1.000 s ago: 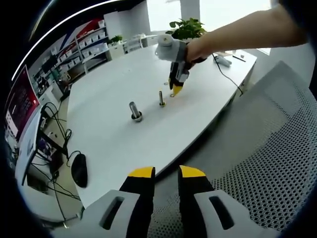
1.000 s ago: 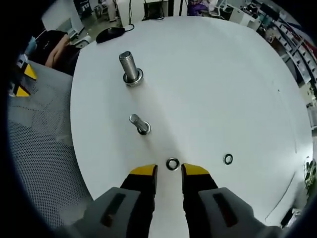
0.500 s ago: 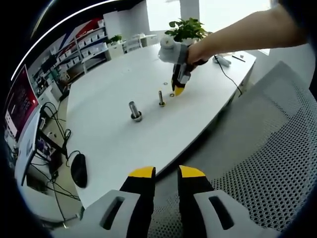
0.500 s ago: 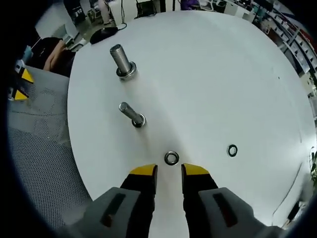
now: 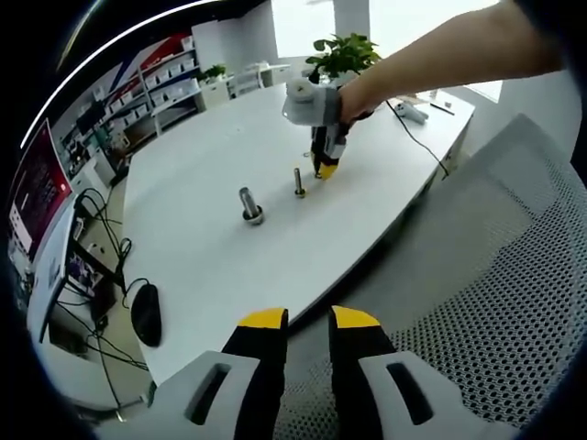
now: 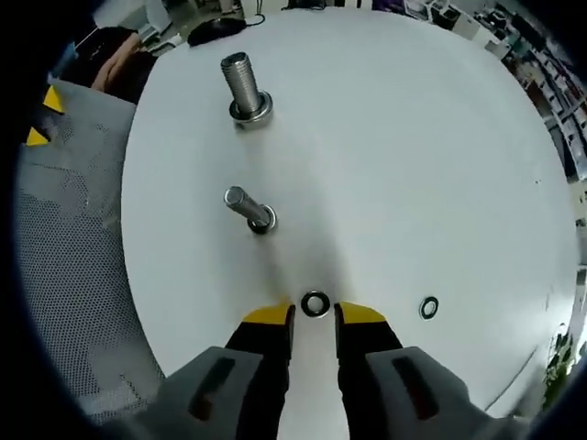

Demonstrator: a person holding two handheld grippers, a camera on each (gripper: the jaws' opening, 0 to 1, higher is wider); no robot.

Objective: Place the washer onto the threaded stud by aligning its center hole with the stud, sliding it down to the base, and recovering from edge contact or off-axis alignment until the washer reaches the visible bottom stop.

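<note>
Right gripper (image 6: pixel 314 317) is down at the white table (image 6: pixel 413 165), jaws apart and holding nothing; washer (image 6: pixel 315 303) lies flat on the tabletop, hole facing up, right between the yellow fingertips (image 6: pixel 269 314). Second washer (image 6: pixel 428 307) lies flat off to the side, well apart. Thin threaded stud (image 6: pixel 248 207) stands upright near the first washer, axis vertical; thicker stud (image 6: pixel 246 89) stands upright beyond it, ring at its base. Left gripper (image 5: pixel 308 318) hangs parted and unloaded over a mesh chair (image 5: pixel 495 275)
</note>
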